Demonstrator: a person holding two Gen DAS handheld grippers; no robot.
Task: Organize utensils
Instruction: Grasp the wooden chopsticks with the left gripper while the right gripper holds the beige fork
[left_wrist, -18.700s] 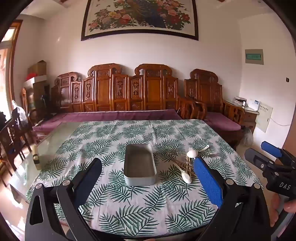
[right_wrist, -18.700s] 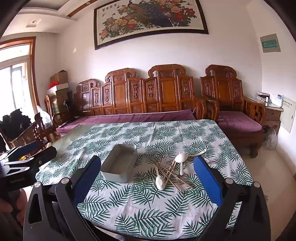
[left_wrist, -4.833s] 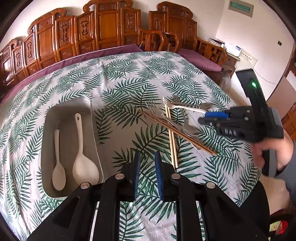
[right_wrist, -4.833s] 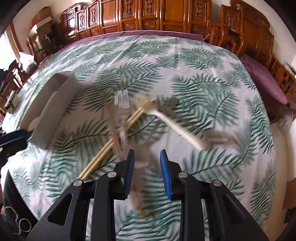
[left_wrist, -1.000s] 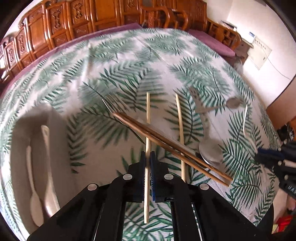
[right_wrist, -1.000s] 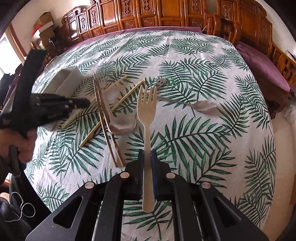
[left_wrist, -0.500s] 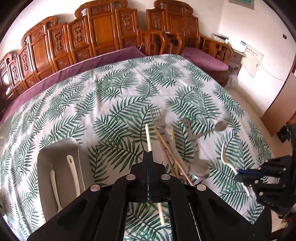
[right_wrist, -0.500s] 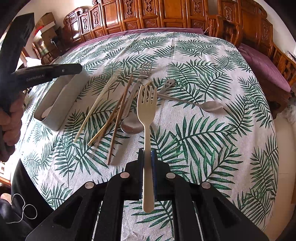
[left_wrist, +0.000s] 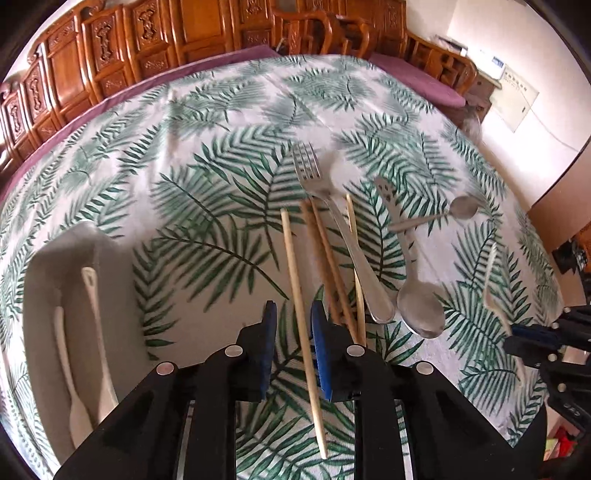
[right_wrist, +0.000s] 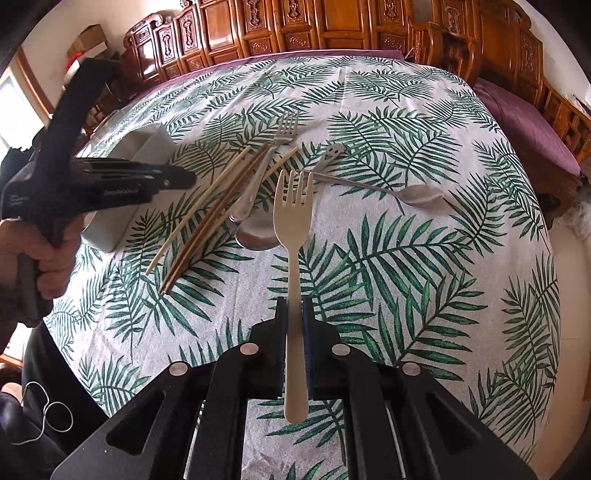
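Utensils lie mostly loose on the table (left_wrist: 229, 122), whose palm-leaf cloth spreads wide and bare toward the far carved wooden bench (left_wrist: 207, 33); the near edge and right-hand edge of the table fall away close to the cluster, so there is more free room beyond and to the left than on the near side. The grey tray (left_wrist: 44, 280) sits at the left and already holds 2 white spoons (left_wrist: 94, 325), which I judge to be the part done. Left to sort are a metal fork (left_wrist: 332, 221), a large metal spoon (left_wrist: 417, 295), a small metal spoon (left_wrist: 443, 216), 2 dark chopsticks (left_wrist: 325, 254) and 2 pale ones. The left claw (left_wrist: 293, 325) has just been opening: its blue pads stand a narrow gap apart on either side of 1 pale chopstick (left_wrist: 295, 291), not pressing on it, and whether that stick rests on the cloth I cannot tell. The right claw (right_wrist: 294, 325) is clamped on the handle of a cream plastic fork (right_wrist: 293, 214), lifted above the cloth with tines pointing away, well apart from the tray.
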